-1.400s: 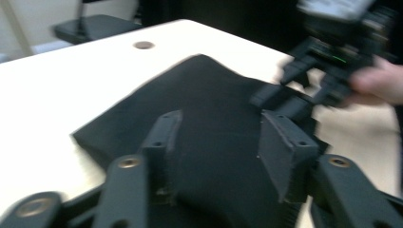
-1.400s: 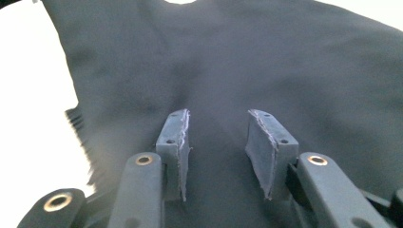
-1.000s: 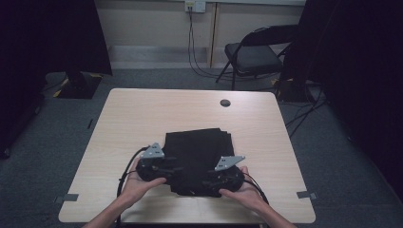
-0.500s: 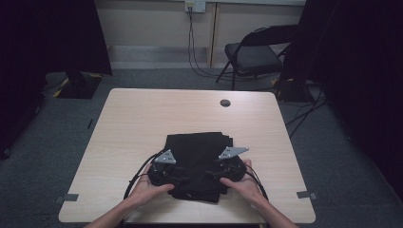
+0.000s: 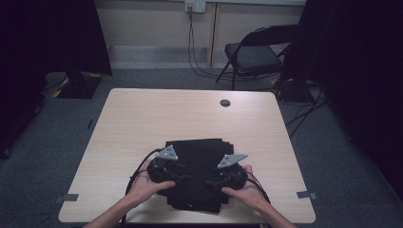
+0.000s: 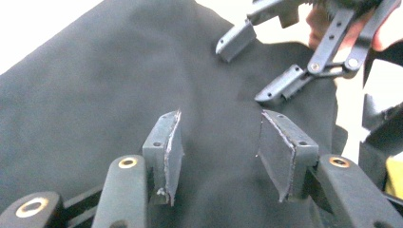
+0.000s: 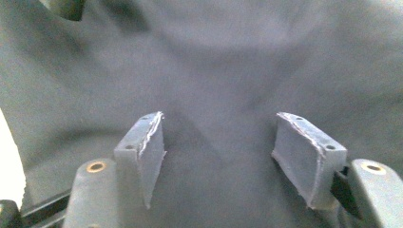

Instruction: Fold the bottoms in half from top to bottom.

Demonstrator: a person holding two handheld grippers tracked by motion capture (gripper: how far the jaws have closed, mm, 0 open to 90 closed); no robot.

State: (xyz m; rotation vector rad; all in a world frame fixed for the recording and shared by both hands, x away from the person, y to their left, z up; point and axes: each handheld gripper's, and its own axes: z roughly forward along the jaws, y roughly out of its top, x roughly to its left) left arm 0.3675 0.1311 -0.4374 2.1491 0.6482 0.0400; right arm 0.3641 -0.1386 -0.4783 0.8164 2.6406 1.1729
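We have both tools over the black cloth (image 5: 197, 156), which lies folded on the near half of the table (image 5: 142, 118), toward our edge and well short of the small round grommet (image 5: 225, 102). Since a second ago the left gripper (image 5: 177, 172) has slid inward across the cloth, and the right gripper (image 5: 214, 179) has just been opening its jaws; nothing sits between them. Both stand apart, pads (image 6: 173, 152) clear of fabric, so we judge a fold just released. We can read no label or writing.

Grey carpet (image 5: 57, 156), folding chair (image 5: 256, 54), dim rm
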